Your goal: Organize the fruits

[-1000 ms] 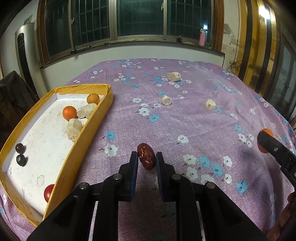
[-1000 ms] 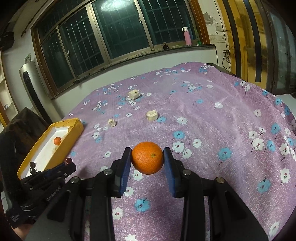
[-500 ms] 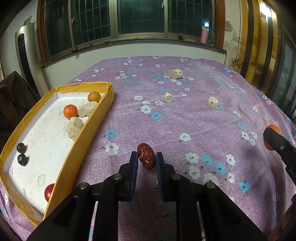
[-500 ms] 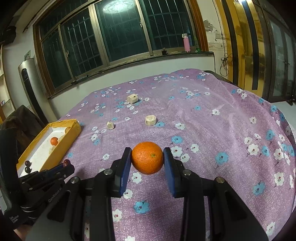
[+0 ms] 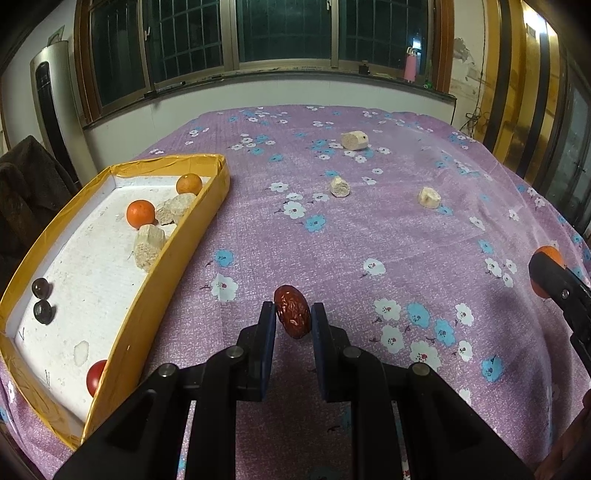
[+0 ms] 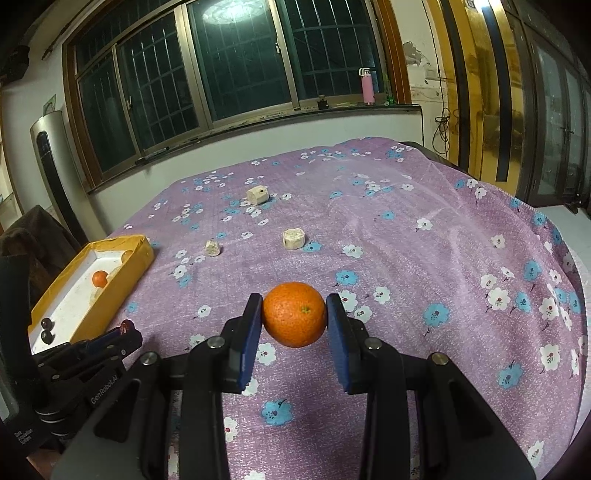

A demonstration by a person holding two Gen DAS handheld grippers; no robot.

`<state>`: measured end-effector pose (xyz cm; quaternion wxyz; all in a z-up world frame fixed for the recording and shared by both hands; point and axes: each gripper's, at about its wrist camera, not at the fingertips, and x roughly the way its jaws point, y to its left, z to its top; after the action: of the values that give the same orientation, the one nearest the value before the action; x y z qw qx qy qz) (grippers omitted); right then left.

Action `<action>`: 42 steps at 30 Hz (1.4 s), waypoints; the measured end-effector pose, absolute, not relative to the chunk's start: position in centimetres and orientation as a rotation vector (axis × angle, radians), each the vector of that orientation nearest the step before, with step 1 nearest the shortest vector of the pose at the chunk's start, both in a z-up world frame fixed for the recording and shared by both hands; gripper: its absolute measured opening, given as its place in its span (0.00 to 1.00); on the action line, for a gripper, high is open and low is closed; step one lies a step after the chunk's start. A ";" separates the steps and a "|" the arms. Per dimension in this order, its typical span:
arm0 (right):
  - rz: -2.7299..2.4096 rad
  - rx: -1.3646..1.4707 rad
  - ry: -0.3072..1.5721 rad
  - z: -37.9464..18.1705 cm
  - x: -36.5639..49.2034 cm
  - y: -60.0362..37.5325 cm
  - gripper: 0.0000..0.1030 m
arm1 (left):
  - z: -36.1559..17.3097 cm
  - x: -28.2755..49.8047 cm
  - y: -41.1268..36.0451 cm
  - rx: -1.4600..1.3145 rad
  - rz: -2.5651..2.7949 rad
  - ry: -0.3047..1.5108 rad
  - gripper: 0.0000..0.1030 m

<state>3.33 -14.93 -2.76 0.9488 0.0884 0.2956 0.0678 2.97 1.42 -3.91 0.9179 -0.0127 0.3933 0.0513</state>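
While left gripper (image 5: 293, 319) clamps date (image 5: 292, 311), only right view shows right gripper (image 6: 294, 314) pinching whole orange (image 6: 294, 314).

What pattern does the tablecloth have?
The tablecloth is purple with small white and blue flowers, clearest in the right wrist view.

Clamped: wrinkled date (image 5: 292, 316), orange (image 6: 294, 314)

Dark barred windows (image 5: 280, 33) (night outside) above white wall (image 5: 258, 92).
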 end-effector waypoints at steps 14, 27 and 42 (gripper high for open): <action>0.159 0.254 0.625 -3.3 3.8 -16.1 0.35 | -4.7 3.7 1.8 -0.030 0.144 0.862 0.17; 0.189 0.244 0.622 -3.3 3.8 -15.8 0.35 | -4.4 3.4 1.9 -0.029 0.155 0.846 0.17; 0.141 0.186 0.609 -2.9 3.4 -15.0 0.35 | -4.0 3.1 1.8 -0.042 0.126 0.823 0.17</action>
<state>3.45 -15.03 -2.86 0.9472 0.0916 0.2993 0.0693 3.14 1.81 -4.04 0.9144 -0.0205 0.3995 0.0613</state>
